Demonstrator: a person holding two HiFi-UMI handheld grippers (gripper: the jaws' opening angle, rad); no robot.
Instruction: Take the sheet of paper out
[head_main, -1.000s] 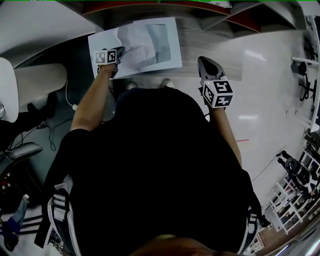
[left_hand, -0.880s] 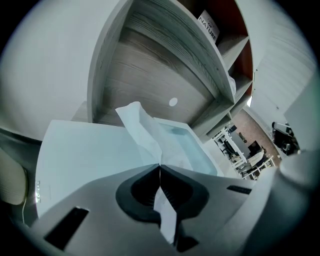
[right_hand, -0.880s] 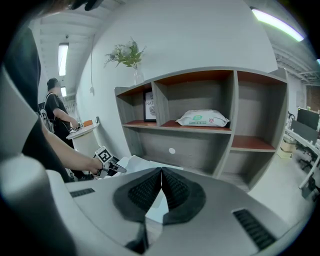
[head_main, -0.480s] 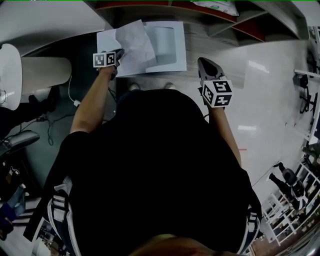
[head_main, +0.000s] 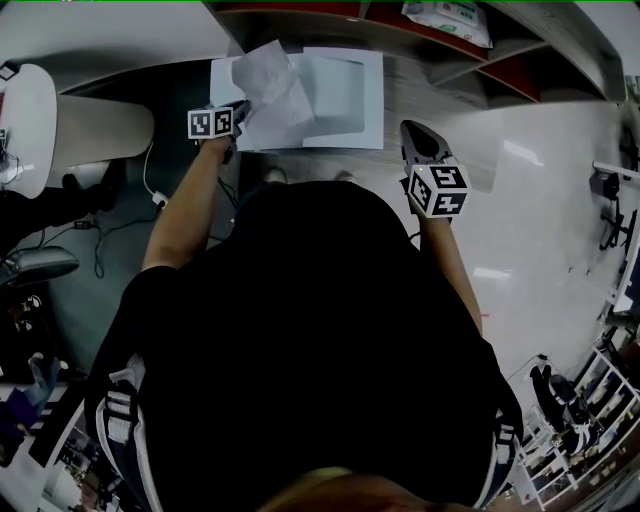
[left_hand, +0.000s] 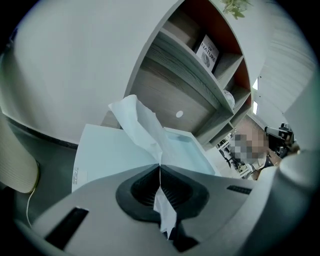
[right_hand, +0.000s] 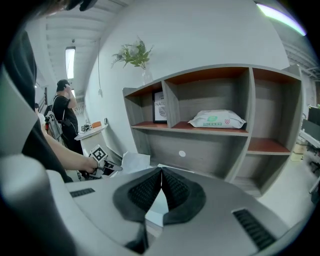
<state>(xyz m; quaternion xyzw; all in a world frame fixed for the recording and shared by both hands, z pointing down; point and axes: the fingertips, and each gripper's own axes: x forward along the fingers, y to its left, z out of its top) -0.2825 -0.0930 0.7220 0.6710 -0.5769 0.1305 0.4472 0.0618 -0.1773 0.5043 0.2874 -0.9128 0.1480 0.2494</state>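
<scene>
White paper (head_main: 272, 92) stands crumpled over the box's (head_main: 362, 98) left half. Its near edge is pinched tight in the left claw (left_hand: 160, 167), probably so it pulls free without slipping. The right claw (right_hand: 161, 172) hangs right of the box, pressed together and empty, likely idle.

An office-like room: cubby shelving (right_hand: 215, 131) (potted plant (right_hand: 134, 54) on top), framed print (right_hand: 159, 108), glossy floor (head_main: 540, 210).
</scene>
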